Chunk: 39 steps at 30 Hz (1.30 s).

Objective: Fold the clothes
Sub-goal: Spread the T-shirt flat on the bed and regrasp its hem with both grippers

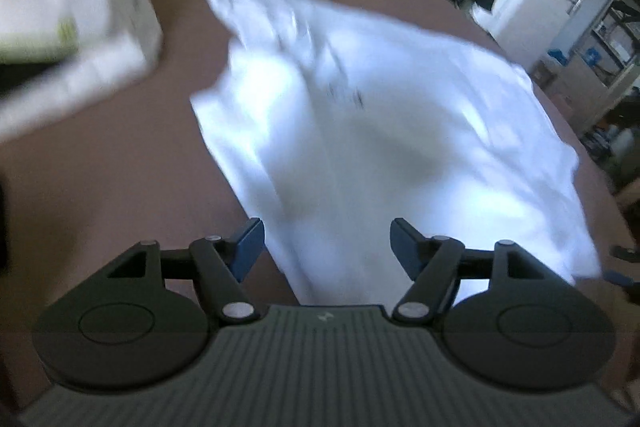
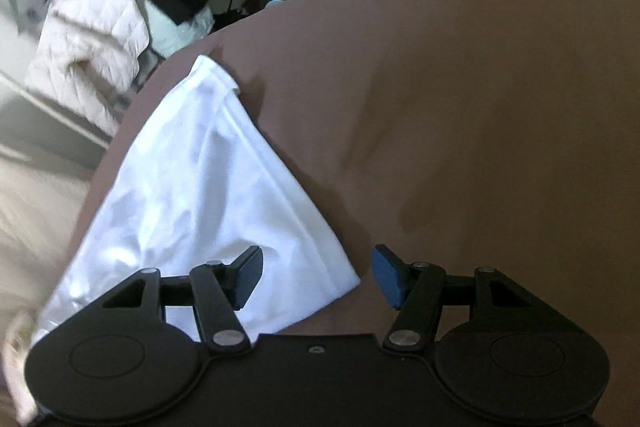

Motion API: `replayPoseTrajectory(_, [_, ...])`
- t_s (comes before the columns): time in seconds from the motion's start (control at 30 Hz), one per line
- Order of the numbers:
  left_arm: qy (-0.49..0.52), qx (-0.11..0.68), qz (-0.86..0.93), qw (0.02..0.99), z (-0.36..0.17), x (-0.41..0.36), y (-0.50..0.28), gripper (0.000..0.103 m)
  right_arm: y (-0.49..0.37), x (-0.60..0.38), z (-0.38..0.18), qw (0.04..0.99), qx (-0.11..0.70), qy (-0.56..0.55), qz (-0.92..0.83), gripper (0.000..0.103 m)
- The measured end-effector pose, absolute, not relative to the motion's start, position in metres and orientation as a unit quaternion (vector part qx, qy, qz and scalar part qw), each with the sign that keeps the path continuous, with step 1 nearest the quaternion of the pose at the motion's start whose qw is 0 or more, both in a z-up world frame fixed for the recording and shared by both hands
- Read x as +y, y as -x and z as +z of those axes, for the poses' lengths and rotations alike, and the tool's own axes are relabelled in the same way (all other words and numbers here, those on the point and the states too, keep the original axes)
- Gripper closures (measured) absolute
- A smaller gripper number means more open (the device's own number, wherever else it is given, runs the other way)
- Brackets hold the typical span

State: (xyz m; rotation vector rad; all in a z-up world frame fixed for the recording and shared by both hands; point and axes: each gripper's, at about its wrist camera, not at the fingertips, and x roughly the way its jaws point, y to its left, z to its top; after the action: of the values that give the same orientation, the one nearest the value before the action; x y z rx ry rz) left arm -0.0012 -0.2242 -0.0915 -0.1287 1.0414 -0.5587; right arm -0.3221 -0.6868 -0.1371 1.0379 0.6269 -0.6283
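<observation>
The white shirt is showing as thin, smooth cloth, creasing softly and shining a little in the light. The brown cover under it is looking like matt, even fabric. A quilted white jacket is lying puffy and stitched, with a faint sheen.

A: Where does the left wrist view look from?
B: Over its gripper, angled down at the brown bed, close.
A: The right?
B: Likewise angled down, close. Both share the white garment.
</observation>
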Motion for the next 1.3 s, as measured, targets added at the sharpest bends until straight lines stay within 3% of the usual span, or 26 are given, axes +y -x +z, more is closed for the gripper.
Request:
replayPoseTrajectory(0.17, [0.034,0.51,-0.225,0.83,-0.112,-0.234,-0.002,0.031,0.311,-0.685,-0.171,0.736,0.293,-0.574,-0.206,0.035])
replayPoseTrajectory(0.27, [0.05,0.5,-0.217,0.837,-0.126,-0.239,-0.016,0.031,0.283,-0.676,-0.181,0.765,0.296,-0.539,-0.191,0.034])
replayPoseTrajectory(0.3, [0.053,0.493,-0.215,0.842,-0.131,-0.24,-0.019,0.059,0.273,-0.673,-0.179,0.786,0.293,-0.505,-0.203,0.046])
replayPoseTrajectory(0.33, [0.036,0.48,-0.212,0.85,-0.131,-0.244,-0.017,0.086,0.263,-0.671,-0.177,0.806,0.29,-0.47,-0.215,0.082])
replayPoseTrajectory(0.37, [0.008,0.465,-0.214,0.859,-0.124,-0.25,-0.011,0.096,0.257,-0.666,-0.168,0.831,0.279,-0.425,-0.226,0.095])
replayPoseTrajectory(0.5, [-0.075,0.348,-0.237,0.904,-0.063,-0.259,0.049,0.096,0.275,-0.629,-0.094,0.916,0.166,-0.242,-0.272,0.095])
replayPoseTrajectory(0.57, [-0.047,0.359,-0.259,0.895,-0.046,-0.251,0.063,0.096,0.294,-0.617,-0.066,0.92,0.134,-0.211,-0.3,0.096])
replayPoseTrajectory(0.67, [0.004,0.435,-0.268,0.86,-0.07,-0.242,0.064,0.094,0.294,-0.613,-0.068,0.894,0.203,-0.145,-0.372,0.096])
replayPoseTrajectory(0.77, [-0.013,0.5,-0.239,0.832,-0.109,-0.249,0.056,0.093,0.276,-0.63,-0.114,0.846,0.31,-0.191,-0.39,0.096])
replayPoseTrajectory(0.83, [-0.039,0.494,-0.232,0.837,-0.11,-0.254,0.058,0.084,0.263,-0.64,-0.142,0.808,0.376,-0.229,-0.392,0.095])
replayPoseTrajectory(0.97, [-0.063,0.463,-0.232,0.853,-0.09,-0.252,0.066,0.076,0.275,-0.638,-0.136,0.795,0.369,-0.274,-0.396,0.09])
replayPoseTrajectory(1.0, [-0.072,0.451,-0.234,0.858,-0.085,-0.251,0.067,0.072,0.278,-0.635,-0.129,0.796,0.364,-0.273,-0.399,0.078])
replayPoseTrajectory(1.03, [-0.079,0.442,-0.242,0.86,-0.079,-0.251,0.069,0.07,0.282,-0.63,-0.123,0.793,0.364,-0.27,-0.407,0.053])
replayPoseTrajectory(1.07, [-0.081,0.433,-0.255,0.861,-0.073,-0.251,0.073,0.065,0.285,-0.623,-0.116,0.791,0.367,-0.262,-0.413,0.043])
replayPoseTrajectory(1.1, [-0.077,0.43,-0.271,0.858,-0.068,-0.249,0.075,0.054,0.29,-0.613,-0.109,0.8,0.363,-0.252,-0.406,0.041])
replayPoseTrajectory(1.17, [-0.059,0.431,-0.301,0.849,-0.06,-0.247,0.08,0.044,0.295,-0.592,-0.096,0.833,0.349,-0.247,-0.352,0.04])
replayPoseTrajectory(1.3, [-0.055,0.432,-0.353,0.828,-0.05,-0.253,0.097,0.044,0.298,-0.548,-0.1,0.866,0.339,-0.302,-0.208,0.04])
